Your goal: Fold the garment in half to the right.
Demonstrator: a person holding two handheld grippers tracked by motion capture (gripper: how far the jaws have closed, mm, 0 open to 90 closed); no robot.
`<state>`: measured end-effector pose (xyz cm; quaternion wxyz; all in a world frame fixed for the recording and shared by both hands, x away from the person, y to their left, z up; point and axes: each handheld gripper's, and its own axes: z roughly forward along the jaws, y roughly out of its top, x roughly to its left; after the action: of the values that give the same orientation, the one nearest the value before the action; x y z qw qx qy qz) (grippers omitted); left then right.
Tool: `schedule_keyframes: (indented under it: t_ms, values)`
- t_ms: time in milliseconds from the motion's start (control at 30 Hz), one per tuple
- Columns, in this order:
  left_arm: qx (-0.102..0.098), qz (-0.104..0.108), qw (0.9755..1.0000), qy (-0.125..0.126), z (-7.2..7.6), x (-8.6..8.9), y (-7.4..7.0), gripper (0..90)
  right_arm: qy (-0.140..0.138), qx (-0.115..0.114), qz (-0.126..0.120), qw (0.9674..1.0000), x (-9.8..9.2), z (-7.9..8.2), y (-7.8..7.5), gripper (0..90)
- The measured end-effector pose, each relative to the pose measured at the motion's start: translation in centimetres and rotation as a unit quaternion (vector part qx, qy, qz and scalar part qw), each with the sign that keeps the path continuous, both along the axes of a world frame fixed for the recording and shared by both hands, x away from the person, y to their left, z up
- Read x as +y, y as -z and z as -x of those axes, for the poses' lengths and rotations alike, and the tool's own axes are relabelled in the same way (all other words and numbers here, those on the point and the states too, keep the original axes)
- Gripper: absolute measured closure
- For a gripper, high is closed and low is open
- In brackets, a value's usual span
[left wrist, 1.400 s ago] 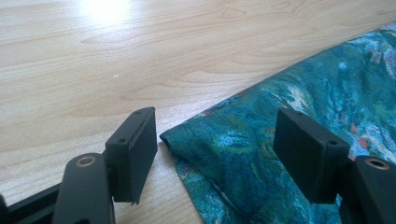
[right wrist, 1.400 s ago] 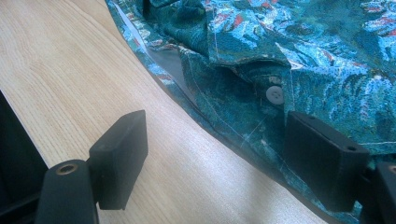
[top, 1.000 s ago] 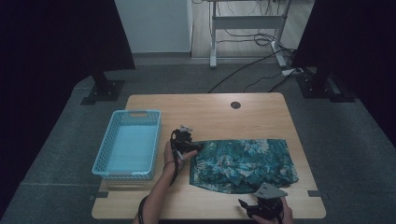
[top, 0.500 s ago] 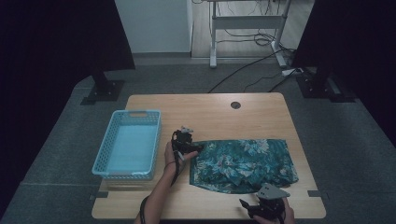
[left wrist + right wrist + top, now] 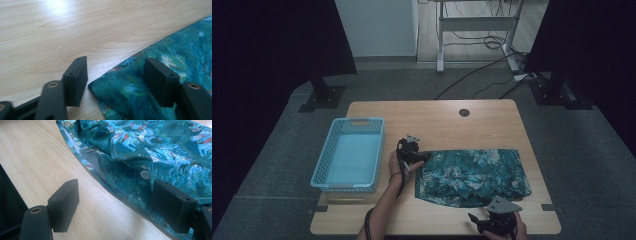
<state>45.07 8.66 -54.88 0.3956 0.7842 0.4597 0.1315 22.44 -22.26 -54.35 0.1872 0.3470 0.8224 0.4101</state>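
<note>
Your left gripper (image 5: 421, 156) sits at the left end of the teal floral garment (image 5: 472, 176), jaws apart and just been closing, with the cloth's corner (image 5: 105, 87) lying between them; the pads do not yet press on it. From the left gripper view, one jaw stands over bare wood, the other over the fabric. Your right gripper (image 5: 479, 221) rests near the table's (image 5: 437, 120) near edge, just beside the garment's front hem, jaws spread wide and gripping nothing. From the right gripper view, one jaw stands over the wood, the other over the cloth edge, and a small grey button (image 5: 144, 174) shows on a folded placket just ahead of that jaw. Garment lies flattened and roughly oblong across the right half of the wooden table, long side running left to right. Light blue slotted basket (image 5: 324, 170) stands at the table's left, well apart from the garment, with your left hand (image 5: 399, 162) between the two.
</note>
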Motion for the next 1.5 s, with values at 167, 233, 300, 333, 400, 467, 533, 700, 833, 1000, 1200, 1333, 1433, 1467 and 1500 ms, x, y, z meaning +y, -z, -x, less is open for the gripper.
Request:
schedule_keyframes:
  t_ms: [167, 233, 300, 333, 400, 467, 533, 700, 833, 1000, 1200, 1333, 1433, 1467, 1500]
  values:
    - [-0.012, -0.01, 0.9998, 0.009, 0.3, -0.2, 0.1, 50.4, 0.001, 0.002, -0.01, 0.9999, -0.2, 0.0, -0.2, 22.5]
    - [-0.014, -0.008, 0.9998, 0.008, 0.5, -0.2, 0.2, 54.3, 0.003, 0.0, -0.011, 0.9999, -0.2, 0.0, -0.2, 22.9]
    - [-0.018, -0.008, 0.9998, 0.009, 0.6, -0.1, 0.2, 56.6, 0.005, -0.002, -0.012, 0.9999, -0.2, 0.0, -0.3, 23.4]
    - [-0.019, -0.008, 0.9998, 0.008, 0.7, -0.1, 0.2, 57.6, 0.007, -0.002, -0.012, 0.9999, -0.2, 0.1, -0.3, 23.5]
    - [-0.021, -0.005, 0.9997, 0.008, 0.9, -0.1, 0.3, 60.4, 0.008, -0.002, -0.013, 0.9999, -0.2, 0.0, -0.3, 23.5]
    - [-0.018, -0.002, 0.9998, 0.011, 1.0, 0.0, 0.3, 66.0, 0.009, -0.002, -0.012, 0.9999, -0.2, 0.0, -0.3, 23.5]
    - [-0.014, 0.001, 0.9997, 0.018, 1.0, 0.0, 0.3, 72.6, 0.009, -0.002, -0.012, 0.9999, -0.2, 0.0, -0.2, 23.5]
    - [-0.008, 0.008, 0.9995, 0.029, 1.0, 0.1, 0.4, 81.5, 0.009, -0.002, -0.012, 0.9999, -0.2, 0.0, -0.3, 23.6]
    - [-0.005, 0.004, 0.999, 0.045, 1.2, -0.1, 0.2, 85.4, 0.01, -0.002, -0.013, 0.9999, -0.3, 0.0, -0.3, 23.7]
    - [-0.014, 0.007, 0.9984, 0.054, 1.6, -0.3, -0.7, 85.5, 0.01, -0.001, -0.013, 0.9999, -0.4, -0.1, -0.2, 23.8]
    - [-0.021, 0.011, 0.9977, 0.063, 2.0, -0.3, -2.2, 85.6, 0.008, -0.002, -0.014, 0.9999, -0.2, 0.0, -0.2, 23.9]
    - [-0.037, 0.024, 0.9965, 0.072, 2.7, -0.5, -4.0, 85.5, 0.008, -0.001, -0.021, 0.9998, 0.0, 0.0, -0.4, 24.0]
    - [-0.042, 0.019, 0.9958, 0.079, 3.1, -0.8, -4.7, 85.4, 0.006, -0.002, -0.029, 0.9996, 0.2, -0.1, -0.5, 24.0]
    - [-0.041, 0.015, 0.9958, 0.08, 3.2, -0.8, -4.8, 85.4, 0.006, 0.001, -0.033, 0.9994, 0.3, -0.1, -0.6, 24.0]
    - [-0.04, 0.014, 0.9958, 0.081, 3.2, -0.9, -4.9, 85.4, 0.004, 0.001, -0.037, 0.9993, 0.4, -0.1, -0.6, 24.1]
